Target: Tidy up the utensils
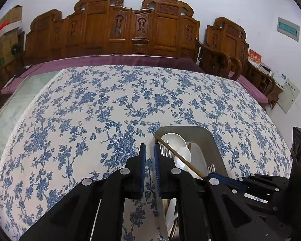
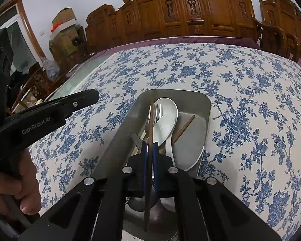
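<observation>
The right gripper (image 2: 149, 150), fingers nipped on a thin, stiff, light wooden chopstick (image 2: 151, 124) over the metal tray (image 2: 120, 132) on the counter, should grip mid-shaft against pivoting, while the left gripper (image 1: 149, 160) hangs closed, empty.

A grey metal tray (image 2: 207, 108) sits on the counter, holding the utensils in a loose heap: a white ceramic spoon (image 2: 166, 118) bowl-up, a steel fork (image 2: 157, 112) beside it, and brown chopsticks, one chopstick (image 2: 183, 129) lying aslant, another (image 2: 151, 124) pinched upright-along the tray.
</observation>
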`<state>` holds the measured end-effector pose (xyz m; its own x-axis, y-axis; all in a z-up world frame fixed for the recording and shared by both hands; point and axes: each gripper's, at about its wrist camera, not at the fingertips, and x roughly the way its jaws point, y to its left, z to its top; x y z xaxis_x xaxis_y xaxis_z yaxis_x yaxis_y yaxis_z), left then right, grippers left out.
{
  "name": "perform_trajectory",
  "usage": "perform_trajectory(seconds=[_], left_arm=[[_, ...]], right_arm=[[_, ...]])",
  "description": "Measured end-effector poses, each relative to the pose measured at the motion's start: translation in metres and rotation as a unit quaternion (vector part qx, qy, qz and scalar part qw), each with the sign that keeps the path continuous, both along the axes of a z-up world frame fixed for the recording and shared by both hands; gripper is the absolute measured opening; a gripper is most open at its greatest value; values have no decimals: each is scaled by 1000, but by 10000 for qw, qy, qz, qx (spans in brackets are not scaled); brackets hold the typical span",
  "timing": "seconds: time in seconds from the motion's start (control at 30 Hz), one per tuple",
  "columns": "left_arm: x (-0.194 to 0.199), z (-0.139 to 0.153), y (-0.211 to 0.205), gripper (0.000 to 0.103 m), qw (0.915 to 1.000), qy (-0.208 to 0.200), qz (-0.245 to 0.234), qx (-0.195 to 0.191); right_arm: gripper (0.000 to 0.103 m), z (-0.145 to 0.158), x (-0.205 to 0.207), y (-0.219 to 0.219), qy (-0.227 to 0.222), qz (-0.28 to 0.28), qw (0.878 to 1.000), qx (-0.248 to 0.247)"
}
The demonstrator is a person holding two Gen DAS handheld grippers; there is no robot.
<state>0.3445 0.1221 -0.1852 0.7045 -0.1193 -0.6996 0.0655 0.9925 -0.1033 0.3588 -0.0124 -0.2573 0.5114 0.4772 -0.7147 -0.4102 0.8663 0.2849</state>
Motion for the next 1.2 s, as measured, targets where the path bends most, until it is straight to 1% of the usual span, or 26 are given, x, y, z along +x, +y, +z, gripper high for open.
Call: perform_trajectory(seconds=[0.2, 0.47, 0.67, 0.73, 0.77, 0.8, 0.83, 0.93, 1.0, 1.03, 1.07, 1.1, 1.13, 1.17, 1.2], left_arm=[[0, 0, 0, 8, 10000, 2, -5, 26], [-2, 1, -6, 8, 9999, -17, -76, 85], [-13, 5, -22, 8, 9996, -87, -238, 161], [-19, 8, -31, 11, 9992, -132, -302, 211], [-22, 9, -35, 17, 9991, -166, -324, 237], [-25, 11, -39, 21, 9988, -208, -348, 265], [-28, 13, -43, 21, 9986, -252, -363, 280], [-36, 19, -52, 24, 9982, -351, -374, 326], [-43, 24, -57, 35, 9981, -405, -359, 307], [-46, 25, -59, 38, 9980, -427, -361, 289], [-49, 27, -62, 44, 9979, -446, -365, 289], [-53, 28, -65, 50, 9978, -463, -370, 308], [-56, 30, -69, 54, 9976, -485, -377, 334], [-61, 31, -73, 65, 9972, -524, -376, 390], [-65, 33, -77, 76, 9966, -569, -365, 462]], right_arm=[[9, -5, -2, 0, 113, 223, 9997, 81], [9, 3, -10, -16, -130, 207, 9997, -84], [9, 14, -19, -42, -287, -4, 9995, -141], [9, 20, -23, -52, -376, -139, 9990, -217], [9, 21, -24, -55, -405, -183, 9987, -234], [9, 24, -27, -60, -442, -247, 9984, -263], [9, 25, -28, -64, -466, -300, 9981, -280], [19, 29, -33, -80, -511, -447, 9972, -301], [26, 32, -37, -90, -559, -531, 9965, -314], [35, 33, -40, -95, -580, -567, 9962, -323], [45, 35, -42, -99, -608, -602, 9958, -326], [51, 38, -45, -104, -652, -672, 9951, -332], [61, 40, -48, -109, -695, -754, 9941, -349], [71, 42, -51, -113, -739, -843, 9930, -371], [75, 46, -55, -118, -776, -909, 9922, -361]])
